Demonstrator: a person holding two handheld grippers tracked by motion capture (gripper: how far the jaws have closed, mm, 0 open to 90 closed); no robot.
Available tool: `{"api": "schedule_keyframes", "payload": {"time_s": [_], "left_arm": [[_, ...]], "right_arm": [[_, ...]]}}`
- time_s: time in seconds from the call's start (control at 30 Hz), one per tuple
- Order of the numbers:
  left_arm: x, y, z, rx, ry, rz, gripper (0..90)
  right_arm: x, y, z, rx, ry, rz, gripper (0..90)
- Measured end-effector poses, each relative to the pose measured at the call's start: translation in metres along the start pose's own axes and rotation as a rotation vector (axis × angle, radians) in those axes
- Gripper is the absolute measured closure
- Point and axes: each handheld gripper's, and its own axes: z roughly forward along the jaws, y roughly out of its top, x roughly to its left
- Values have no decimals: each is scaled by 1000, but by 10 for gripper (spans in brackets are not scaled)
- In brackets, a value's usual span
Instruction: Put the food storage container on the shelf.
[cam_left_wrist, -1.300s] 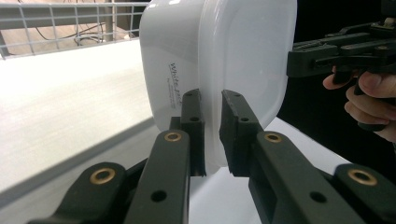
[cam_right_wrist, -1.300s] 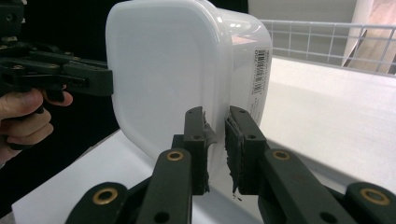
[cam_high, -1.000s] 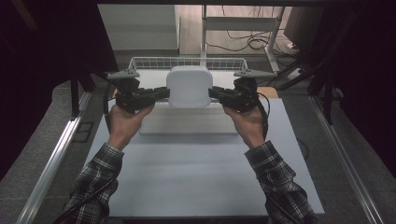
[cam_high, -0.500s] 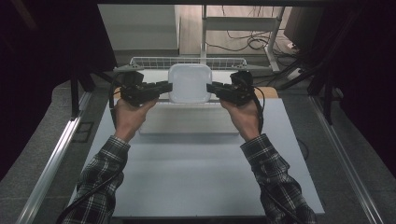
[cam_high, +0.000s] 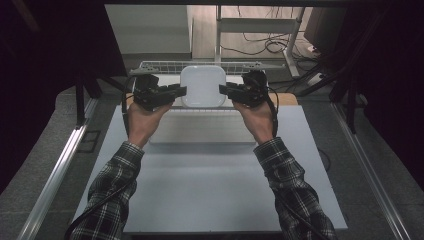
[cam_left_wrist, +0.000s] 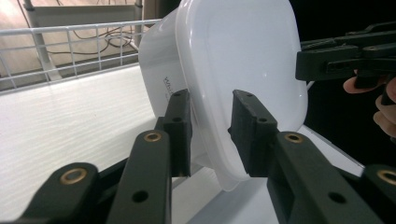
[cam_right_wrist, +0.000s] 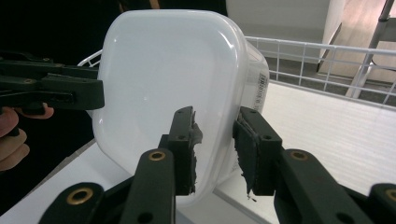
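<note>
Item: white lidded container (cam_high: 202, 86), square with rounded corners, held in the air over the far end of the desk (cam_high: 210, 175), just in front of a wire basket (cam_high: 165, 65).

Left gripper (cam_high: 175, 92): fingers (cam_left_wrist: 180, 126) grasping the container's left rim.

Right gripper (cam_high: 227, 90): fingers (cam_right_wrist: 184, 140) grasping the right rim.

Attitude: lid faces up in the high view; no marked long axis. The container lies between the two grippers, equally near to each, their fingers pointing inward at opposite edges.

Judgement: any lowering depends on both hands moving level together.
</note>
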Motion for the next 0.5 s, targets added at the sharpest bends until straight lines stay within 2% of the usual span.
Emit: {"api": "schedule_keyframes", "payload": {"time_s": [0.3, 0.5], "left_arm": [[0, 2, 9, 7, 19, 13, 595], [4, 4, 13, 7, 12, -13, 567]], "right_arm": [[-2, 2, 8, 3, -20, -23, 586], [-4, 5, 13, 4, -36, -23, 550]]}}
